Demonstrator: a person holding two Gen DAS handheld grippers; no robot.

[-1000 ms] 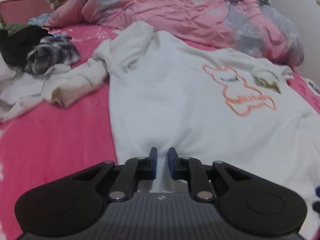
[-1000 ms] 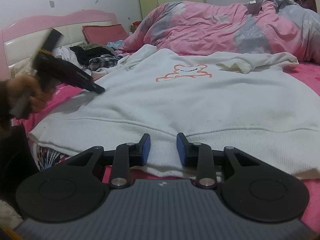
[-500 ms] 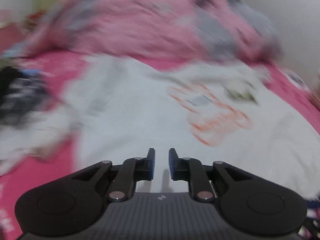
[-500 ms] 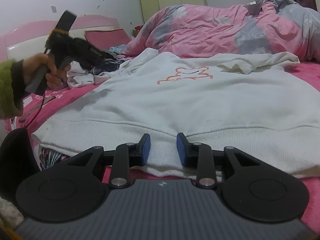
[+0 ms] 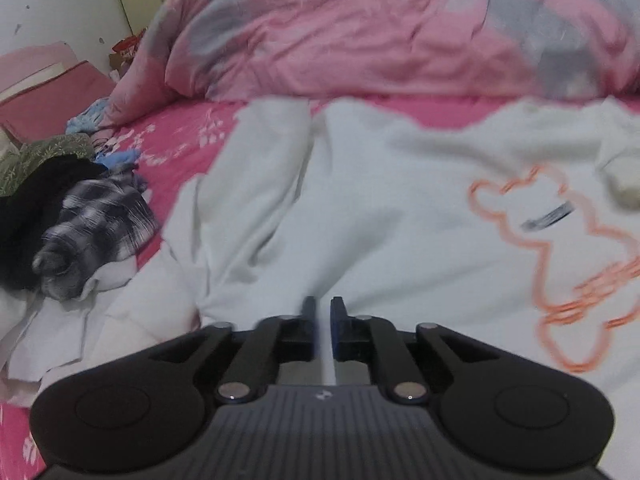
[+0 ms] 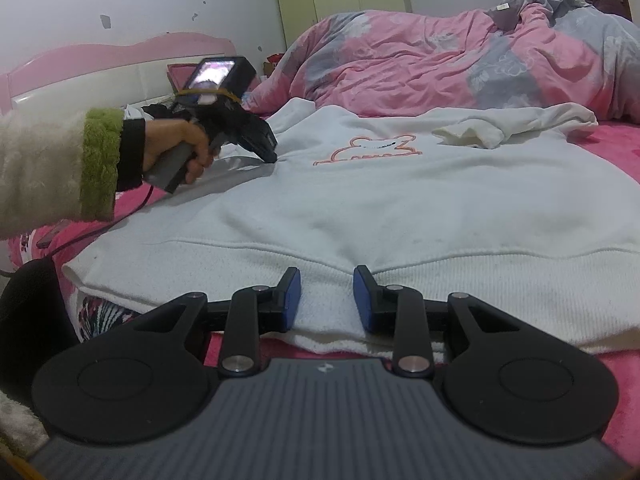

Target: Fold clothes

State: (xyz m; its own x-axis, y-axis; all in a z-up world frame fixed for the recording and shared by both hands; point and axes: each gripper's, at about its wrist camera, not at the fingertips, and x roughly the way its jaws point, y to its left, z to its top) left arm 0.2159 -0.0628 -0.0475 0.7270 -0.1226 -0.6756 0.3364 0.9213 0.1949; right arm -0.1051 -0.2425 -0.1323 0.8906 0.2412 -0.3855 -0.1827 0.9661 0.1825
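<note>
We see a white sweatshirt [image 6: 400,208] spread front-up across a pink bed [image 5: 172,152], its orange bear outline print [image 6: 368,150] facing the ceiling.

Right gripper [image 6: 326,296]: low at the hem. Its blue-padded fingers [image 6: 290,300] stand apart, released, with the ribbed hem band lying in the gap between them. Whether the pads touch the cloth, we cannot tell. Ahead of these fingers the body of the sweatshirt runs away toward a heaped pink and grey duvet [image 6: 440,64]. Ahead and to their right, one sleeve [image 6: 516,124] lies folded over the chest.

Left gripper [image 5: 322,320]: seen in the right view ahead and to the left of the right fingers, held in a hand [image 6: 176,152] with a fluffy white and green cuff [image 6: 96,164], its tip down at the sweatshirt's edge near the shoulder. In its own view the fingers [image 5: 308,320] are nearly together, a narrow slit between them. The view is motion-blurred; we cannot tell whether cloth is pinched there.

Ahead of the left fingers, a fold of the sweatshirt and its other sleeve bunch up. To their left sits a pile of dark and plaid clothes [image 5: 80,220] on white fabric. A pink headboard [image 6: 120,64] runs behind.
</note>
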